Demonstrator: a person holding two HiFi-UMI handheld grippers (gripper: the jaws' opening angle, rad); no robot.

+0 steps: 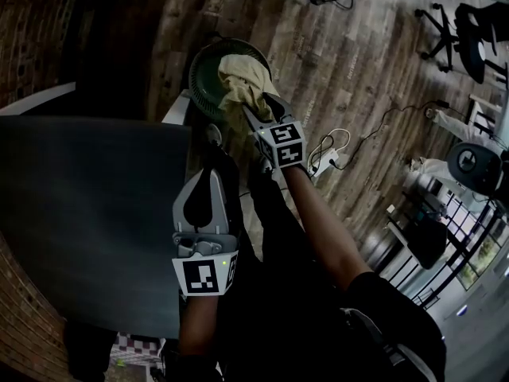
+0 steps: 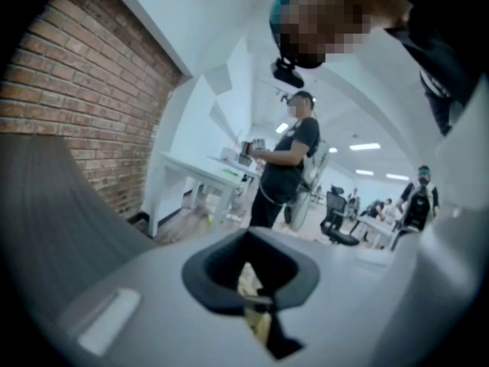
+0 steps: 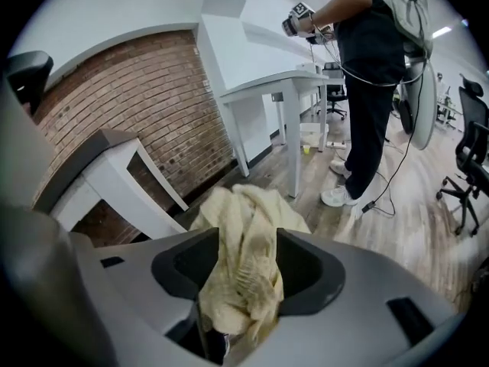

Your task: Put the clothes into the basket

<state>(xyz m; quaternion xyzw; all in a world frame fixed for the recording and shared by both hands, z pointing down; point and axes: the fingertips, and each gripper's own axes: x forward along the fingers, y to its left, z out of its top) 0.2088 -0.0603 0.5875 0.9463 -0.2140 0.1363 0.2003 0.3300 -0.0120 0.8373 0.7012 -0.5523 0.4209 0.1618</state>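
Far left of the left claw: dark grey table [image 1: 87,205], filling the left side of the head view, with a brick wall [image 1: 32,22] beyond it.

Left claw [image 1: 212,173]: hovers over the table's right edge and points away from the person. Its fingertips meet in a point, so the jaws are together. Its own view shows only a narrow slit between them; I cannot tell what the pale sliver in it is. Ahead of this claw in that view, well apart: a white desk [image 2: 200,173] and a standing person [image 2: 289,167].

Basket [image 1: 205,70]: round, dark green, on the wood floor [image 1: 334,62]. It sits ahead of both claws, nearer the right one, just beyond its tips.

Cloth [image 1: 242,86]: cream, crumpled, heaped over the basket's near-right rim and running back into the right claw.

Right claw [image 1: 256,119]: tilted down toward the basket. Its own view shows the jaws apart, with the cloth bunched in the gap between them and spilling forward. A dark space shows beside the cloth at the lower left, so the pads do not look clamped.

Right of the right claw: a white power strip [image 1: 330,163] with its cable lies near on the floor. Farther right is a black office chair [image 1: 469,26].
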